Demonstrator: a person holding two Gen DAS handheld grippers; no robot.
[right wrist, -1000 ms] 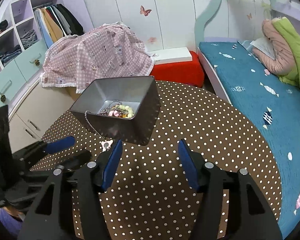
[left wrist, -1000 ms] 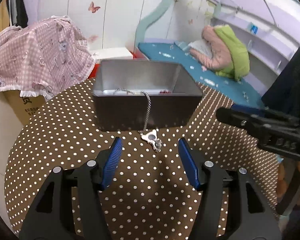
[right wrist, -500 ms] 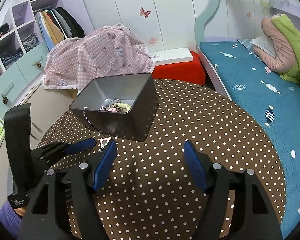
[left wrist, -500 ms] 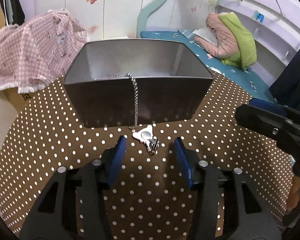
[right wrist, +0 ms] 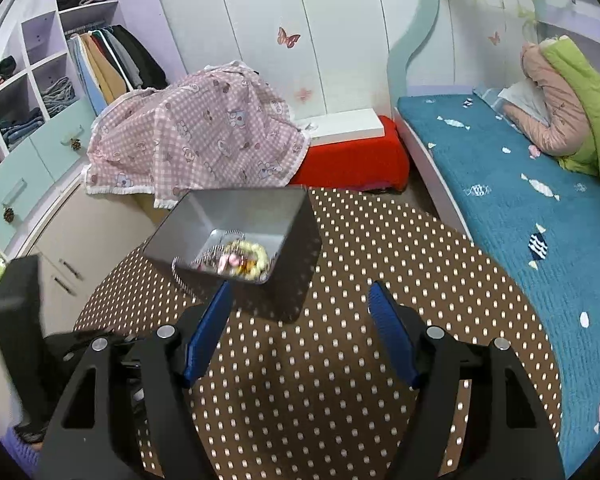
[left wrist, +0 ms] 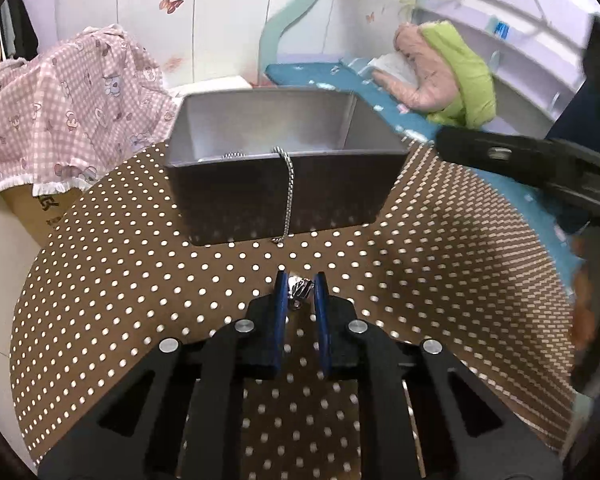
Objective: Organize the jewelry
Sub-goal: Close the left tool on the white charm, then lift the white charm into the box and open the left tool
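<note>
Metal box (left wrist: 284, 188) ahead, chain (left wrist: 287, 196) over rim | left fingers (left wrist: 281, 292) pinch pendant (left wrist: 300, 289) | right fingers (right wrist: 390, 332) wide apart, holding nothing

A brown tablecloth (left wrist: 140, 300) with white dots carries a grey box (left wrist: 284, 196). At ten o'clock, a pink checked cloth (left wrist: 72, 108); at two, a teal bedspread (right wrist: 520, 200).

Butterfly-stickered wall (right wrist: 288, 36) — teal bed (right wrist: 512, 200), open wardrobe shelves (right wrist: 40, 80).

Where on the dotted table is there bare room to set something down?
Bare tablecloth lies right of the metal box, toward the bed. It is crowded in front of the box, where the chain hangs and the left gripper pinches the pendant.
</note>
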